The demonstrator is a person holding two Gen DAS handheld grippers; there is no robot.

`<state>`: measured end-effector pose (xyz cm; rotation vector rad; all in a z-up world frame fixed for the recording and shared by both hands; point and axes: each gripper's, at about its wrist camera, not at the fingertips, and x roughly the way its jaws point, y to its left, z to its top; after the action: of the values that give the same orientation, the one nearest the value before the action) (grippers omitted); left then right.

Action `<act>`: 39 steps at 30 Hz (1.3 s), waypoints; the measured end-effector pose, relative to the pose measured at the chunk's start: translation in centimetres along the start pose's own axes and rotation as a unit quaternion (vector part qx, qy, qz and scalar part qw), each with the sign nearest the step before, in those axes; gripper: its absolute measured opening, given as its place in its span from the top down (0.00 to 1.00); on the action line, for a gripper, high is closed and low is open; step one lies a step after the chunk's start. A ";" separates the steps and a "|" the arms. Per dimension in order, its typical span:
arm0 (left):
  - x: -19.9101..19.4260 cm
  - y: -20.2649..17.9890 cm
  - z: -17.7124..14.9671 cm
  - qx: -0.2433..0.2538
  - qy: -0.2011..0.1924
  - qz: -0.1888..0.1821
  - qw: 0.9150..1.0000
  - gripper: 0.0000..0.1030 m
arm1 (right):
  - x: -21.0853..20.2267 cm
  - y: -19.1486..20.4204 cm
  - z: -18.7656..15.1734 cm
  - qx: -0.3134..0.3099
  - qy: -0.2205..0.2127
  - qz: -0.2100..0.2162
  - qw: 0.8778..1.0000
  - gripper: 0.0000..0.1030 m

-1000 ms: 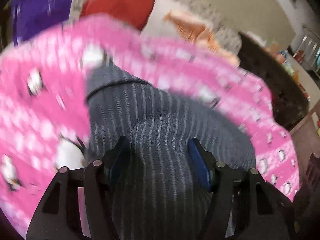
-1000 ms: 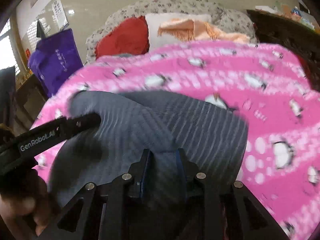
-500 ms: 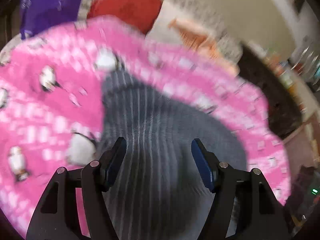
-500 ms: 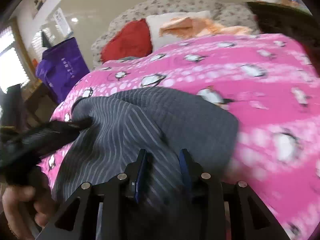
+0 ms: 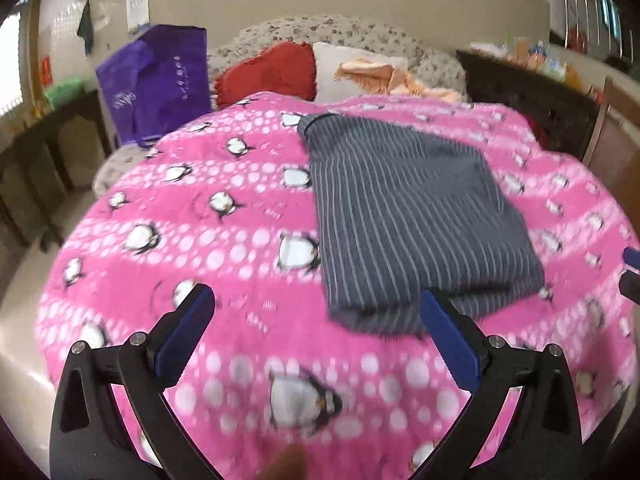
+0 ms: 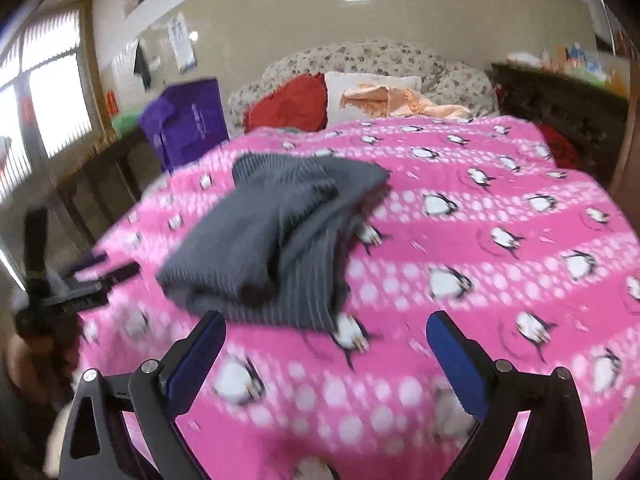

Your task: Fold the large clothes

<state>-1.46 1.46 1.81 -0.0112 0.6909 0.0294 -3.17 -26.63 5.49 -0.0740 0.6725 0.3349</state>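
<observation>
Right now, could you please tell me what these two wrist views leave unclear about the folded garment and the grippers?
- Grey striped garment: right wrist view, motion blur hides how its layers lie.
- Its underside: both views, covered by its own top layers.
- Right gripper in the left wrist view: cut off by the right edge.
- Left gripper in the right wrist view: blurred, jaws unreadable.

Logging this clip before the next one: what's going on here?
A person with a handheld gripper in each hand is folding clothes on a bed. The grey striped garment lies folded on the pink penguin-print blanket. The left gripper and right gripper are opening, with nothing between their fingers, both short of the garment.
</observation>
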 end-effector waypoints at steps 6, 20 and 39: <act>-0.8 -0.4 -2.2 -0.045 0.051 -0.038 0.997 0.00 | -1.3 -0.8 -1.9 0.015 0.008 -0.022 1.000 0.03; -4.4 -2.2 0.4 -0.054 0.025 -0.007 0.998 0.00 | -4.4 -0.5 -0.2 0.023 0.009 -0.032 0.999 0.03; -3.9 -2.1 0.5 -0.056 0.031 -0.003 0.998 0.00 | -4.3 -0.1 0.3 0.023 0.002 -0.023 0.999 0.03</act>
<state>-4.10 -0.69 4.64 -0.1220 0.7515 0.0626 -6.14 -27.91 8.40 -0.0461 0.6819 0.2755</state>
